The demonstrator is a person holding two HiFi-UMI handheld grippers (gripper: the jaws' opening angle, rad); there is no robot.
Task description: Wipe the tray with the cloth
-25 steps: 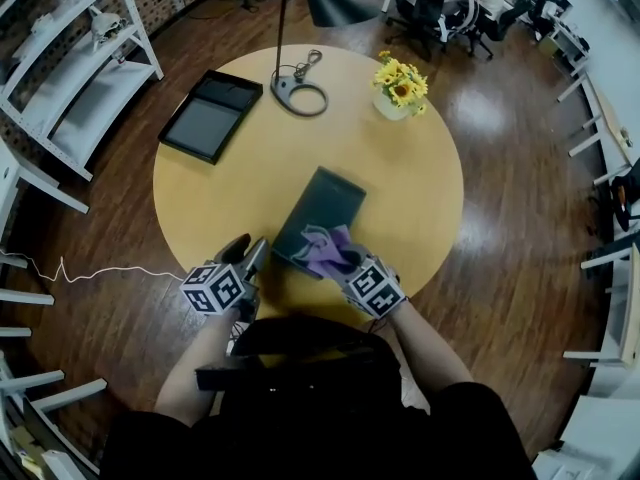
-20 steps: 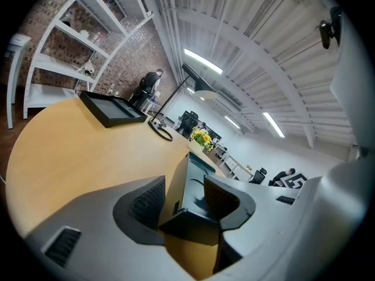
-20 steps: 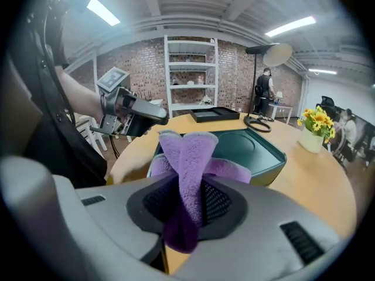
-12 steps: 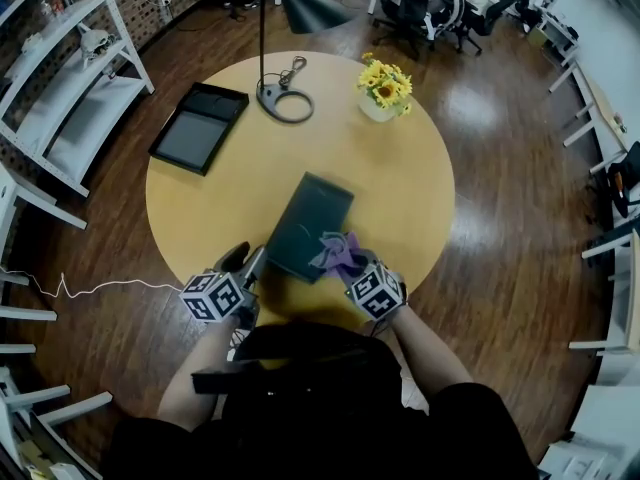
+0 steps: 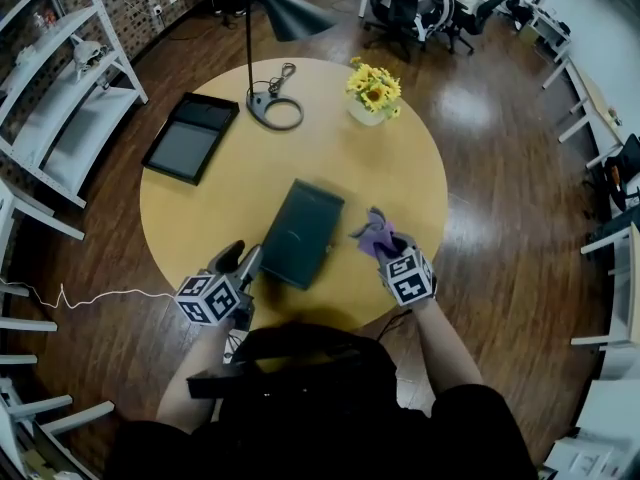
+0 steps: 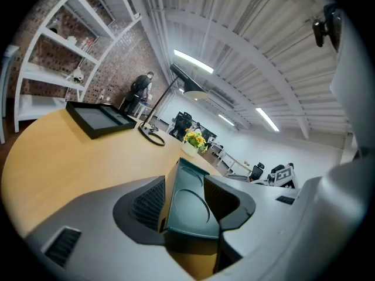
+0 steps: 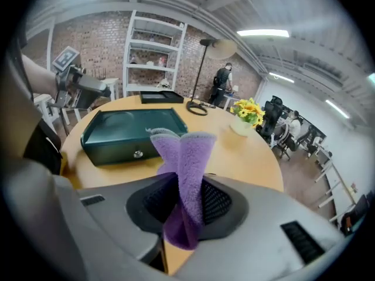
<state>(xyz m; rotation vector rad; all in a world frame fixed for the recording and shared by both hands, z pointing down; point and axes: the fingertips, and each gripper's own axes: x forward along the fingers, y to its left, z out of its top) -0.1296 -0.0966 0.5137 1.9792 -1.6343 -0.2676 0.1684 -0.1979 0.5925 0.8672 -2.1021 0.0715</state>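
A dark green tray (image 5: 303, 233) lies on the round yellow table (image 5: 400, 178), seen also in the left gripper view (image 6: 188, 206) and the right gripper view (image 7: 126, 134). My left gripper (image 5: 247, 265) is shut on the tray's near left corner, and its jaws (image 6: 186, 187) flank the rim on both sides. My right gripper (image 5: 387, 244) hangs over bare table just right of the tray, shut on a purple cloth (image 5: 374, 232). The cloth (image 7: 186, 168) sticks up in folds between the jaws (image 7: 184, 196) and does not touch the tray.
A flat black tray (image 5: 190, 138) lies at the table's far left. A black desk lamp (image 5: 272, 110) and a white pot of sunflowers (image 5: 372, 93) stand at the back. White shelves (image 5: 60, 98) rise at the left, with office chairs beyond the table.
My right gripper has carried the purple cloth from the tray's near end off to the right, clear of the tray. The left gripper keeps its hold on the tray's corner.
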